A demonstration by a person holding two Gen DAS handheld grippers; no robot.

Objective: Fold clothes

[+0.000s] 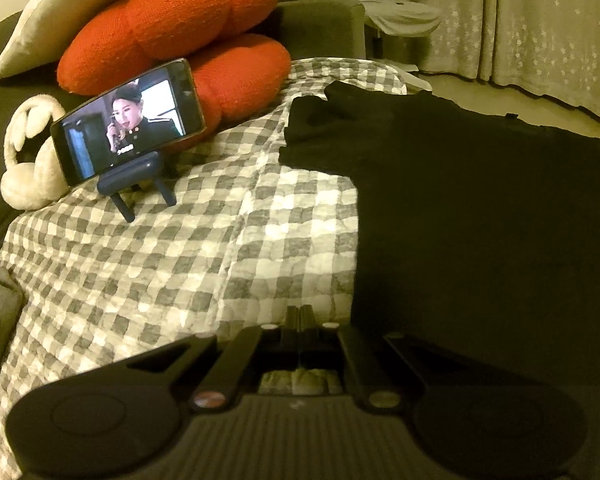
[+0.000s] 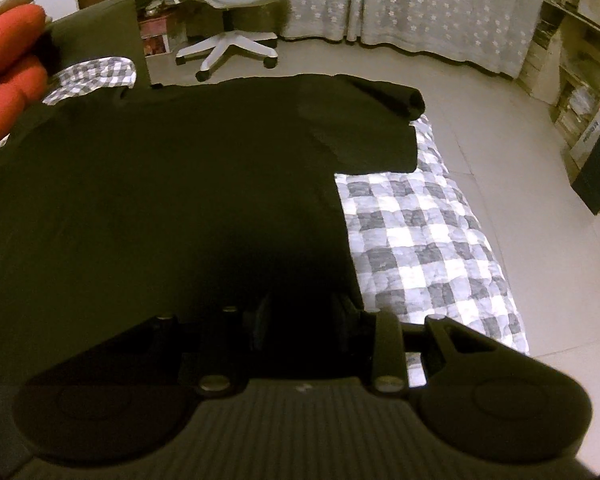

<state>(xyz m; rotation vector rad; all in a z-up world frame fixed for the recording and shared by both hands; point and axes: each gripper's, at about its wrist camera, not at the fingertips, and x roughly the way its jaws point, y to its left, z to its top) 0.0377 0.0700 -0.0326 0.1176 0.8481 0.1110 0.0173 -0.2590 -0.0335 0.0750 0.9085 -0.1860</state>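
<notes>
Left claw (image 1: 300,316): clenched, nothing held, over checked quilt (image 1: 148,264).
Right claw (image 2: 300,312): part-spread over black shirt (image 2: 160,184); grip unclear.
Shirt: lay flat just ahead.
Beyond: phone (image 1: 128,120), red cushion (image 1: 180,28).

A home living room: sofa (image 1: 320,20), cushions (image 1: 172,24), curtains (image 2: 420,8), swivel chair (image 2: 228,12).

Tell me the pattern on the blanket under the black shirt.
The blanket is a grey-and-white check; the left wrist view shows it best.
</notes>
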